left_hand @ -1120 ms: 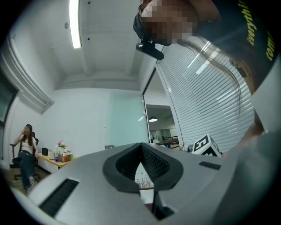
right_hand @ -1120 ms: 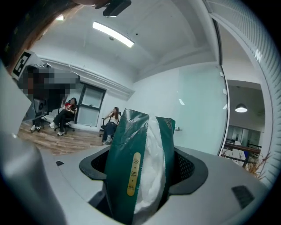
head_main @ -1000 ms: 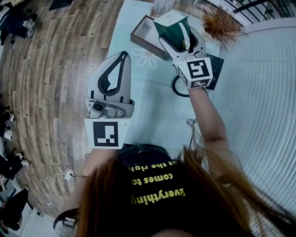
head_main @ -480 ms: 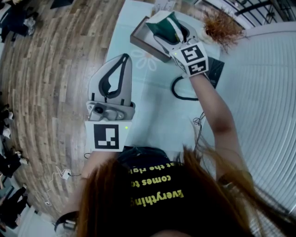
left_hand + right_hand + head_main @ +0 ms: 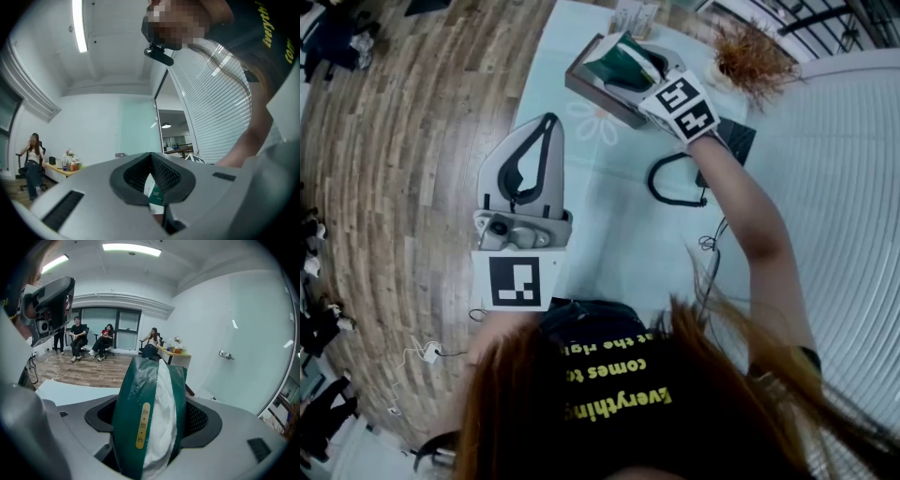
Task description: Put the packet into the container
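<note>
The packet (image 5: 617, 54), dark green with a white panel, is held pinched between the jaws of the right gripper (image 5: 630, 67), and it is seen over the open top of the container (image 5: 579, 77), a brown box standing at the far end of the pale table (image 5: 609, 225). Whether the packet's lower end touches the container's floor cannot be told. In the right gripper view the packet (image 5: 149, 418) is seen upright, pressed on both sides by the dark pads. The left gripper (image 5: 548, 122) is held well apart from the container, on its near-left side, over the table's edge; its jaws are pressed together at the tips and nothing is gripped between them. A black cable loop (image 5: 667, 183) lies on the table on the container's near side, and a tuft of dried brown plant (image 5: 752, 52) is seen to the container's right.
</note>
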{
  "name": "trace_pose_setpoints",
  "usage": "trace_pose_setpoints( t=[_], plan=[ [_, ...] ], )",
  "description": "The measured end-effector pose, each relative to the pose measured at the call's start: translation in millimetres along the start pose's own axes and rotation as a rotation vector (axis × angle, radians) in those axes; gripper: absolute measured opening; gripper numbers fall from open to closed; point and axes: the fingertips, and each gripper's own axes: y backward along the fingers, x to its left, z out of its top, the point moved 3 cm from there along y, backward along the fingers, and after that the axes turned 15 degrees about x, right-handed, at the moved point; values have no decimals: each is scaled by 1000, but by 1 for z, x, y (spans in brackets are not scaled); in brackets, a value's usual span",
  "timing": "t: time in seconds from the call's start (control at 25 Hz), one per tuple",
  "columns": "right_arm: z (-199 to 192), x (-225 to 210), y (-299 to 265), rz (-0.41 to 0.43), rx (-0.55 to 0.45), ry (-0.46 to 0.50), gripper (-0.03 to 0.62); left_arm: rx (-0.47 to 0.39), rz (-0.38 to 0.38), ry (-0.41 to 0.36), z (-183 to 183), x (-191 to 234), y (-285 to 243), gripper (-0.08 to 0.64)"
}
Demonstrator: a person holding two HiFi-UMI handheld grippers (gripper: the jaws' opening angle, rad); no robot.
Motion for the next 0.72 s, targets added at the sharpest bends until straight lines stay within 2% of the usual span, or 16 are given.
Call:
trace_pose_setpoints(
  t=[0.28, 0.72],
  plan=[
    [0, -2, -12, 49, 70, 75, 382, 8, 15, 0, -1, 1, 6, 2],
    [-15, 2, -54, 158, 232, 98, 382, 15, 45, 3, -5, 12, 19, 2]
  ],
)
